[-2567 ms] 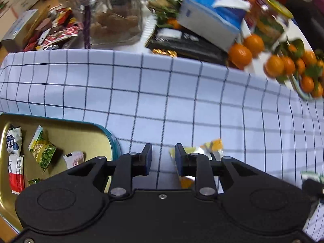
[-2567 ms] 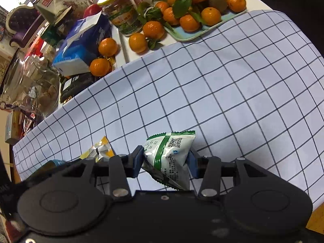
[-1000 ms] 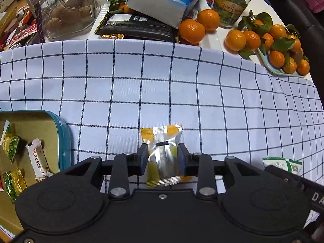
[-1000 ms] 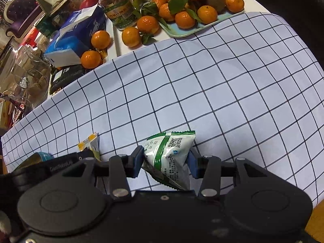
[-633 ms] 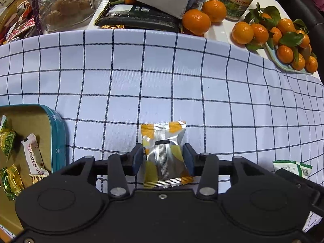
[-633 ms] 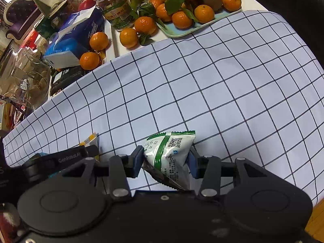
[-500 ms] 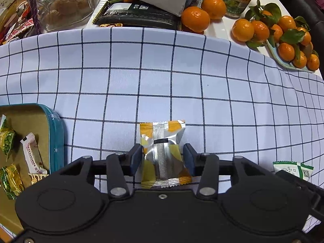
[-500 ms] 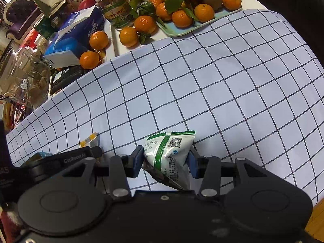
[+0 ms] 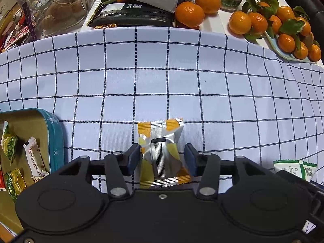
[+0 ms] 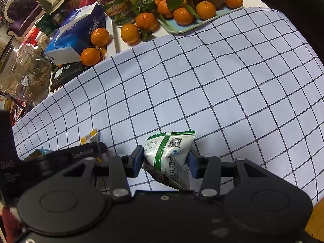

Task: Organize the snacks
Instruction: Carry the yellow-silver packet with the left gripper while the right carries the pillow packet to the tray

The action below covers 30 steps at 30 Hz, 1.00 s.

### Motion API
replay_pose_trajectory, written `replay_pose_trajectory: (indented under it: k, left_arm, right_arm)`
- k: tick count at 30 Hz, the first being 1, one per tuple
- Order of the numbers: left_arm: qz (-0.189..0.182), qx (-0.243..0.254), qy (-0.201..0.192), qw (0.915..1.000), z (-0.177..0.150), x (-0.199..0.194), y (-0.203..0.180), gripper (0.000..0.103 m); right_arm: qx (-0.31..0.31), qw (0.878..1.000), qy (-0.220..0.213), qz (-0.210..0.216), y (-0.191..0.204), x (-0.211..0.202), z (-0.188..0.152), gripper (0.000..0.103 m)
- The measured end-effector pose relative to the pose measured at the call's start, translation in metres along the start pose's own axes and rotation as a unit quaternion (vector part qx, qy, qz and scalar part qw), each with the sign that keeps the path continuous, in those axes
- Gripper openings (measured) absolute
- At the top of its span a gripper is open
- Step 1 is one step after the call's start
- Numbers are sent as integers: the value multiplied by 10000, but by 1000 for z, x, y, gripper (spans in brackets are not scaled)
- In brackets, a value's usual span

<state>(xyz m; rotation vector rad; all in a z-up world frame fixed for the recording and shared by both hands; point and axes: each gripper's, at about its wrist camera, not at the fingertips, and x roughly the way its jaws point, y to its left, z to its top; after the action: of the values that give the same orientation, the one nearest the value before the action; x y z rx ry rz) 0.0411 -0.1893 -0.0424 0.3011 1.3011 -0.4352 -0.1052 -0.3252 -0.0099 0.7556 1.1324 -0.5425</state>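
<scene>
The left gripper (image 9: 162, 159) points steeply down at the checked tablecloth (image 9: 162, 81), and its jaws have just been opening: the yellow-and-silver snack packet (image 9: 161, 151) lies flat on the cloth between them, with a clear gap at the right pad and the left pad at most grazing the wrapper, so nothing is clamped. The packet's lower end runs under the black gripper body and is hidden there. At about 9 o'clock from it sits the gold tin with a teal rim (image 9: 57, 141), cut off by the left edge of the frame; inside it a few small wrapped snacks (image 9: 34, 162) show, some only in part, and their print is too small to read. At 3 o'clock in the left wrist view a corner of the green-and-white packet (image 9: 293, 167) peeks out above the dark body of the other tool. In the right wrist view that green-and-white packet (image 10: 172, 151) stands tilted between the pads of the right gripper (image 10: 166, 162), which press on both its sides and hold it; its bottom edge is hidden behind the gripper body, so whether it touches the cloth cannot be told. Toward 12 o'clock, beyond the cloth's far edge, lie loose tangerines (image 10: 129, 33), a tray of tangerines (image 10: 182, 27), a glass jar (image 10: 119, 6) and a blue tissue pack (image 10: 68, 40), partly overlapping one another.
</scene>
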Motion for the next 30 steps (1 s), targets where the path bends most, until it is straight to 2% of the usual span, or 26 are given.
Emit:
replay_pose_trajectory:
  k: [2,3,5,15,23,26,30]
  left_arm:
    - [29,33,-13,10000,-1,0,0,51]
    - [14,48,-19,10000,-1,-1,0,45]
    - [-68,47,30,10000,-2,-2,0,43]
    - [-174,383,12,9991,-11,-22,-1,43]
    - [-17,643,-32,9979,-21,-32,11,43]
    - [10,609,-80,9981,-21,-36,17,43]
    - [-19,470,-169,9987,-19,-44,29,43]
  right_arm:
    - [-6,10000,6,-3,0,0,0,48]
    - [0,10000,14,-3,0,0,0,48]
    - [18,10000,35,15,1,1,0,48]
    - [26,10000,45,81,10,1,0,48]
    - [-106,9998,169,-95,24,19,0,48]
    - [-185,9993,274,-147,26,23,-3,48]
    - [-112,9992,390,2,27,24,-6,48]
